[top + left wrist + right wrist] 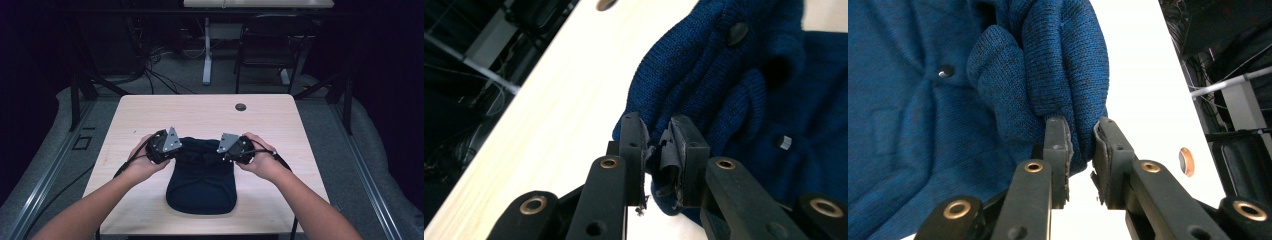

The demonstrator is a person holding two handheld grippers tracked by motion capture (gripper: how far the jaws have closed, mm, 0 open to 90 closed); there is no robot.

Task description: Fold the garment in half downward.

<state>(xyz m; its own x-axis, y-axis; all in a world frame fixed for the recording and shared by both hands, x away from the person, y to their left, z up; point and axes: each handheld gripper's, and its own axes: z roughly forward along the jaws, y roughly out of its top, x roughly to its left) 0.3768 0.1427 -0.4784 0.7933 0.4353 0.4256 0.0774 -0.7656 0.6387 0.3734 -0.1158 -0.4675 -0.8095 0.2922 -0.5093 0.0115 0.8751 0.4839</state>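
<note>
Down near the middle of the high view, a dark blue knitted garment (201, 180) lies on a pale wooden table (150, 112), its rounded lower edge toward the bottom of the frame and its bunched upper edge between the two hands. At that bunched edge's left corner sits the left gripper (167, 150), held in the person's left hand (142, 159); at the right corner sits the right gripper (227, 150), held in the right hand (260, 157). Seen from the left gripper view, the left gripper (659, 145) has its jaws drawn narrow and pinched on a fold of the garment (724, 85), with knit caught between the pads at the centre of the frame. Seen from the right gripper view, the right gripper (1083, 145) likewise has its jaws close together, clamped on a thick rolled fold of the garment (948, 100) that fills the upper left. Small dark buttons (946, 71) show on the knit. A round grommet hole (241, 106) sits in the table at the upper right of the tabletop, well apart from the garment.
</note>
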